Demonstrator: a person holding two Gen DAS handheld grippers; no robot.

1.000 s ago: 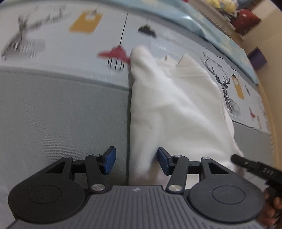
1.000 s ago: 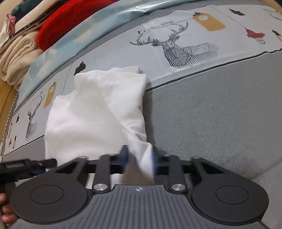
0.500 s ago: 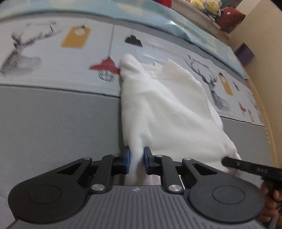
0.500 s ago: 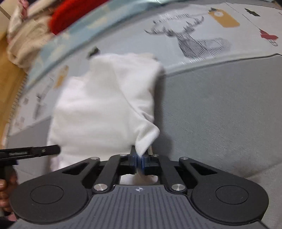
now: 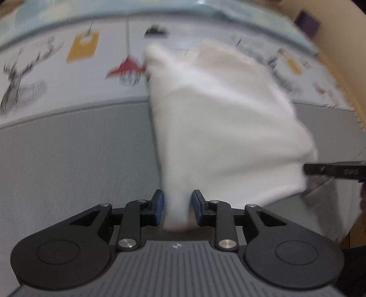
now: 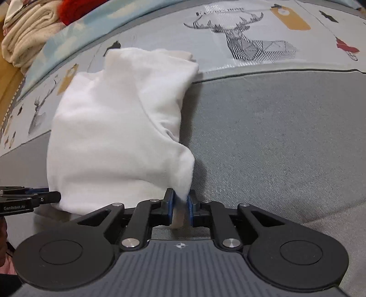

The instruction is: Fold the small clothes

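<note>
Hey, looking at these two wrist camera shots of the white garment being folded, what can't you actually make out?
- Left wrist view: the white garment and printed mat are motion-blurred, so folds and seams don't read.
- The left gripper has just been opening with cloth between its pads; contact is lost in blur.
- Right wrist view: the right gripper hides the garment's near corner.
- The pile of fabrics is cut off by the frame edge.

Bare grey mattress (image 6: pixel 274 137) lies open to the right of the white garment (image 6: pixel 119 128), and likewise on its other side in the left wrist view. Folded towels (image 6: pixel 25 45) and red fabric (image 6: pixel 75 9) crowd the far corner beyond the printed sheet (image 6: pixel 251 34).
</note>
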